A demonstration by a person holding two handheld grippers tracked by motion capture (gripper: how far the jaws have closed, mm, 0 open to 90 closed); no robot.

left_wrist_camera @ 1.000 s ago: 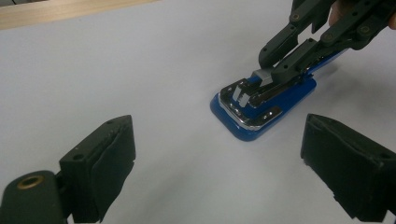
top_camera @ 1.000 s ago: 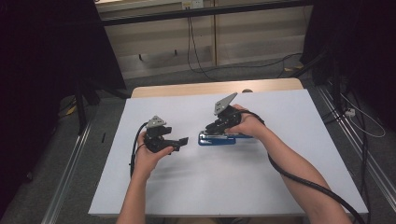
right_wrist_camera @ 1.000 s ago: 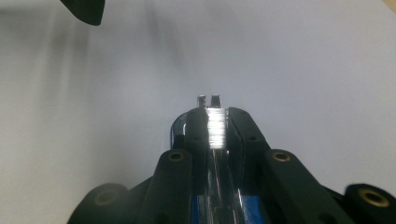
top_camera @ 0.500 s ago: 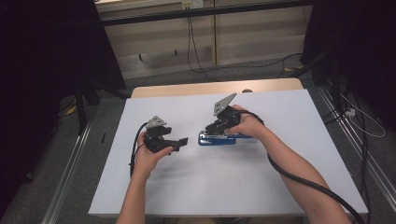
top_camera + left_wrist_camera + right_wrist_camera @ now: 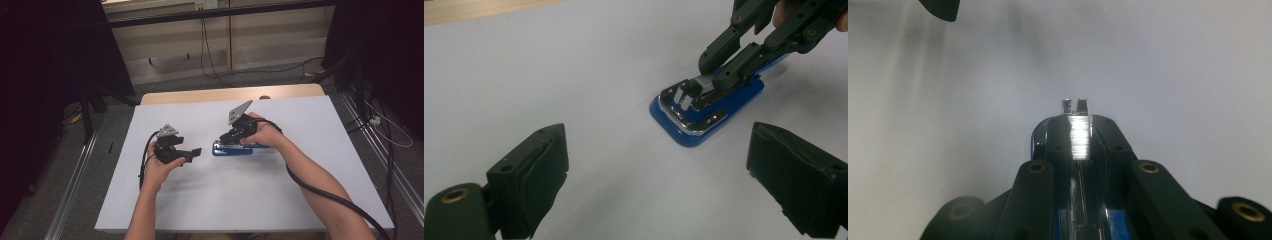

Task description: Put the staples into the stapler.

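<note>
**Stapler pinned by the right tongs, left ones waiting**

Right tongs (image 5: pixel 231 136) are closed down on the stapler (image 5: pixel 232 149), jaws squeezed on either side of the chrome top rail (the right gripper view looks straight down that shiny strip between the two black jaws). Left tongs (image 5: pixel 192 152) are wide open with nothing in them, hovering just beside the stapler's front end and pointing at it. In the left gripper view you can see both pads (image 5: pixel 531 172) spread well apart, with the stapler (image 5: pixel 706 105) lying between and beyond them.

The stapler sits flat on the white sheet (image 5: pixel 210 200), about mid-table, lengthwise left to right.

Handling guess: stiff metal-and-plastic body, a bit heavy for its size, not fragile. The chrome looks slippery, so I'd grab across the blue base sides rather than the rail. The top arm is hinged, so squeezing top to bottom could fire it or make it flip open.

Count: one stapler, two tongs, one sheet, one table (image 5: pixel 200 94).
</note>
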